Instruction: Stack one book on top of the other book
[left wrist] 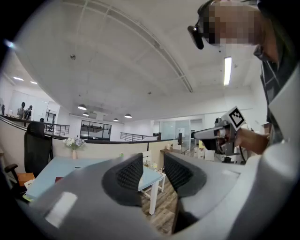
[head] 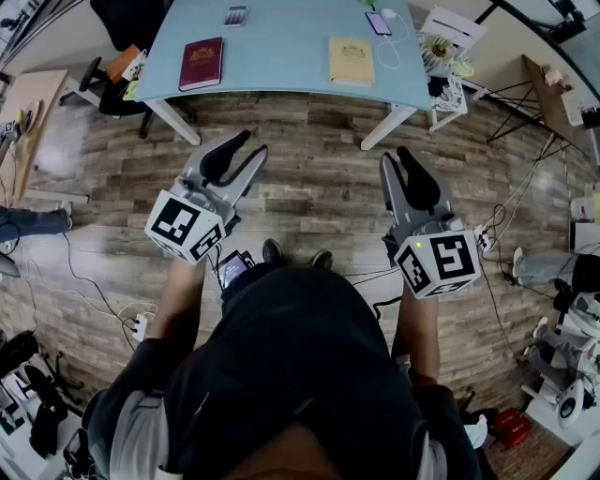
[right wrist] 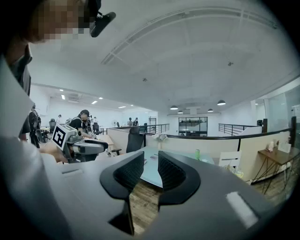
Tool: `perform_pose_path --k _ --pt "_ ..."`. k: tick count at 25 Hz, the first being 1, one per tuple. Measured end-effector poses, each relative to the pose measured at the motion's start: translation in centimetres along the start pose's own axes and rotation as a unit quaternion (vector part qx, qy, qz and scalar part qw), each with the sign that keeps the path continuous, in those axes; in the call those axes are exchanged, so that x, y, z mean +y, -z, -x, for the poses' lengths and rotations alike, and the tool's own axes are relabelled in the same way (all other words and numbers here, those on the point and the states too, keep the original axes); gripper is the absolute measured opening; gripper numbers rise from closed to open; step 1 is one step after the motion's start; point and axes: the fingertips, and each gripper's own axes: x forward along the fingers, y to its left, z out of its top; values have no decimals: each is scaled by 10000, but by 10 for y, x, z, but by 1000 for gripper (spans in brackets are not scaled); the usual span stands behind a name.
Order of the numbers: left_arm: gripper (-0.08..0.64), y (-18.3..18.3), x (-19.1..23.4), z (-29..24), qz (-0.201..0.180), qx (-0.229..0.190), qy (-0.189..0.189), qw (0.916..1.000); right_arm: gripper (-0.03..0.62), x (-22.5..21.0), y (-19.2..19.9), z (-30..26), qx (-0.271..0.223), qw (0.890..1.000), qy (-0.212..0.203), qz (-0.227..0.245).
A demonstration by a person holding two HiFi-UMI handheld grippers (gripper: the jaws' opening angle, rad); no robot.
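Floor (head: 319,187): wood planks, rough-grained, matt. Table (head: 281,47) at 12 o'clock: smooth top, faint sheen. Maroon book (head: 201,63): leather-look cover. Tan book (head: 352,61): matt cover. Left gripper (head: 251,147): matt grey plastic, ribbed black pads (left wrist: 130,174).

We log a wood-plank floor (head: 309,187) with a power strip (head: 141,327) lying on it. Pale blue bench (head: 281,47) on white legs, black chair (head: 127,19) behind. White ceiling (left wrist: 117,56), strip light (left wrist: 228,70) lit. Dark railing (left wrist: 136,136) far off.
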Motion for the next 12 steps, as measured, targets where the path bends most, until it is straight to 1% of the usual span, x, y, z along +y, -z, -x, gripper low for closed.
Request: perform_pose_path --k 3,12 --pt "192 6 3 0 39 -8 -12 10000 75 2 -1 -1 50 10000 3 10" --pt "192 6 19 11 28 -12 -50 10000 75 14 0 -15 71 10000 -24 30"
